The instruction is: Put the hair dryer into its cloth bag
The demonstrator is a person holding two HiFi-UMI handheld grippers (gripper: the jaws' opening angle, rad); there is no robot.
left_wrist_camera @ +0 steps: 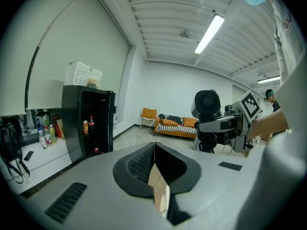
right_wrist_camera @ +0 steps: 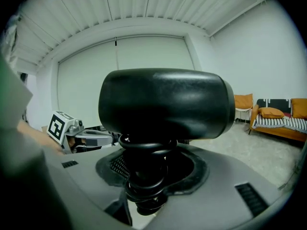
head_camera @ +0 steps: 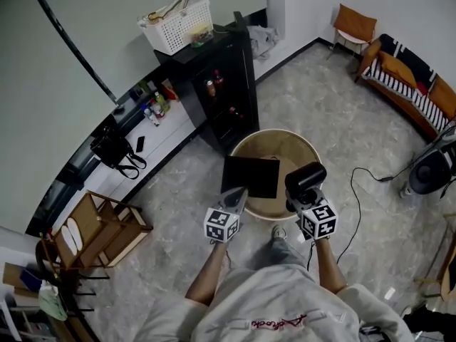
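Left gripper clenched on a corner of the black cloth bag, which spreads toward 1 o'clock over the round table; right gripper grasps the hair dryer by its handle, at the bag's 3 o'clock

The round table sits close under both your grippers, and the black cabinet just behind it closes off the far side. The cloth bag pinched in your left gripper covers the tabletop's left part. The hair dryer clamped in your right gripper crowds in beside it. To your right the floor is open, crossed by a cable.
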